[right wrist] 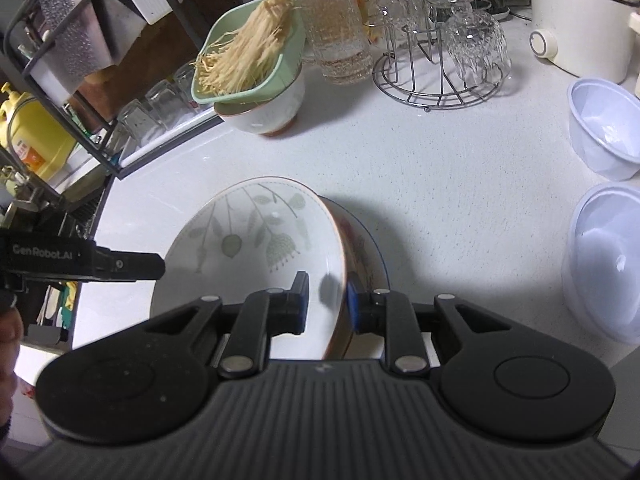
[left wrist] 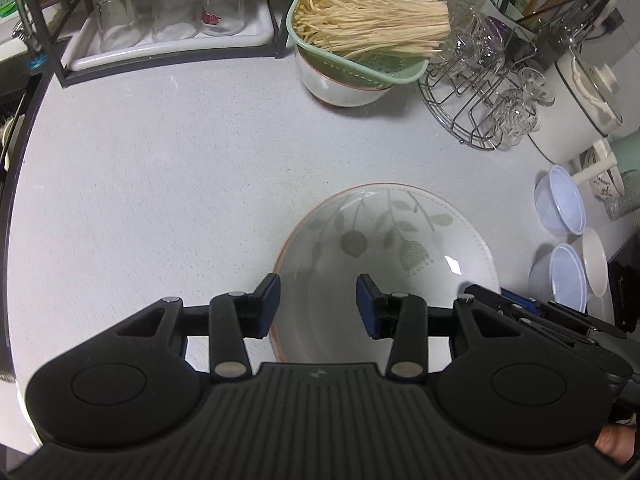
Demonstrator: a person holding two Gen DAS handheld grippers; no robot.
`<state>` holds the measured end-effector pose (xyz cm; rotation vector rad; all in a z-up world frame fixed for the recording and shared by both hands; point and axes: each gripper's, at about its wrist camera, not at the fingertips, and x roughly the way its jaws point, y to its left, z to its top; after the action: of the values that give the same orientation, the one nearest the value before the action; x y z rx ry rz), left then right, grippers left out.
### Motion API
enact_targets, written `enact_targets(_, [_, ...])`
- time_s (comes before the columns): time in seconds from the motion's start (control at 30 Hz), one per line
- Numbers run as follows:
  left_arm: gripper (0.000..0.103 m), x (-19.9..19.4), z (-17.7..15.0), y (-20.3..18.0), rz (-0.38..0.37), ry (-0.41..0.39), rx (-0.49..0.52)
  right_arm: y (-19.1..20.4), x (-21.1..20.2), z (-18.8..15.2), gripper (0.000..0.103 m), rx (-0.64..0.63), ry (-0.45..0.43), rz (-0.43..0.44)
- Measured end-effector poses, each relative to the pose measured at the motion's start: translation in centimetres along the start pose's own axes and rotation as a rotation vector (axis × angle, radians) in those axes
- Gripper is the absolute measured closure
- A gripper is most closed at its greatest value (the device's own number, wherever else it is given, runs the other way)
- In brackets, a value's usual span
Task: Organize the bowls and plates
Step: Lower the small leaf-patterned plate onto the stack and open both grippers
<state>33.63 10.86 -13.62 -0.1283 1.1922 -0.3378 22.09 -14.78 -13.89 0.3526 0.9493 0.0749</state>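
Observation:
A white bowl with a grey-green leaf print (left wrist: 384,248) (right wrist: 248,240) hangs tilted over the white counter (left wrist: 160,180). My right gripper (right wrist: 326,304) is shut on its right rim, one pad inside and one on the orange-patterned outside. A dark-rimmed dish (right wrist: 380,248) shows just behind the bowl; little of it can be seen. My left gripper (left wrist: 318,304) is open over the bowl's left side, its left finger above the rim and nothing pressed between the pads. In the right wrist view the left gripper (right wrist: 152,266) reaches the bowl's left edge.
At the back, a green colander of enoki mushrooms (left wrist: 360,28) rests on a white bowl (left wrist: 344,88). A tray of upturned glasses (left wrist: 168,12) stands back left and a wire rack of glass cups (left wrist: 480,92) back right. Translucent plastic bowls (left wrist: 560,208) (right wrist: 604,128) and a white pot (left wrist: 576,100) line the right.

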Motion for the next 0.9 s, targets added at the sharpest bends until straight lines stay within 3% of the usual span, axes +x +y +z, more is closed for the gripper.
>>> enact_targets(0.47, [0.056, -2.7, -0.6, -1.1, -0.004, -0.086, -0.028, 0.4, -1.1, 1.3, 0.08, -0.081, -0.039, 0.029])
enact_targets(0.9, [0.055, -8.2, -1.5, -6.6, 0.055, -0.229, 0.025, -0.9, -7.7, 3.1, 0.08, -0.154, -0.156, 0.069])
